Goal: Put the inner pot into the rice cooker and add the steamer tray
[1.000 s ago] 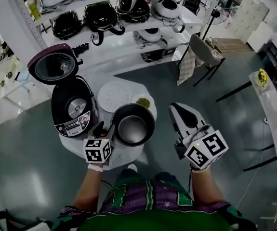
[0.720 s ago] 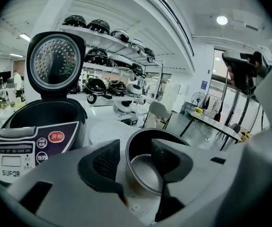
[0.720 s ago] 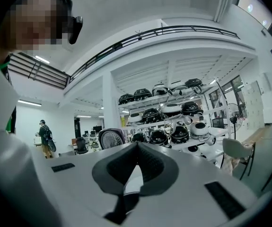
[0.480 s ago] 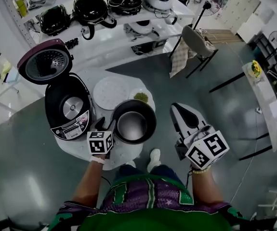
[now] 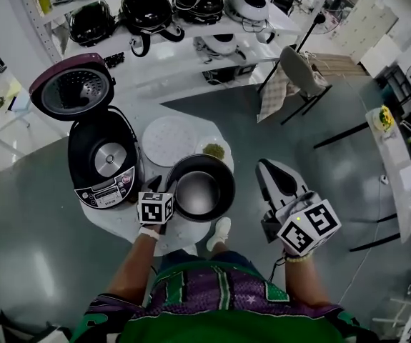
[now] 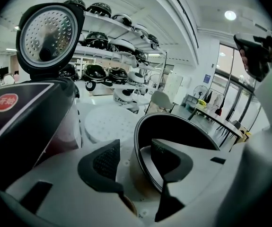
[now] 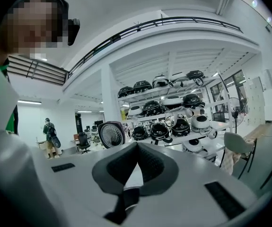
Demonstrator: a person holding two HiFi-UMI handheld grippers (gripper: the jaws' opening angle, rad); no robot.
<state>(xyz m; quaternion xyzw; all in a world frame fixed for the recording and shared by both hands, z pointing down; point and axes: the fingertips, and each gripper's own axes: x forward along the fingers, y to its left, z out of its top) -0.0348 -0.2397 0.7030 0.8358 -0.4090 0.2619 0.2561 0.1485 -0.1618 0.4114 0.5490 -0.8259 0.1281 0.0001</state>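
Observation:
The black inner pot (image 5: 199, 189) (image 6: 173, 136) stands on the small round white table (image 5: 169, 238). To its left is the rice cooker (image 5: 105, 159) (image 6: 27, 112), with its lid (image 5: 73, 86) raised and its well bare. The white perforated steamer tray (image 5: 169, 140) (image 6: 109, 122) lies flat behind the pot. My left gripper (image 5: 164, 186) (image 6: 136, 159) is open and straddles the pot's near-left rim, one pad (image 6: 108, 159) outside and the other inside, neither pressing. My right gripper (image 5: 268, 166) (image 7: 135, 167) is shut on nothing and hangs off the table to the right.
A small dish of something green (image 5: 213, 151) sits by the pot's far edge. Shelves with several rice cookers (image 5: 184, 9) fill the back. A chair (image 5: 298, 73) and a long table (image 5: 398, 159) stand to the right. The person's shoe (image 5: 219, 233) is under the table edge.
My left gripper has sunk and moved in until its jaws stand over the pot's rim. The right gripper has dropped a little and stays shut.

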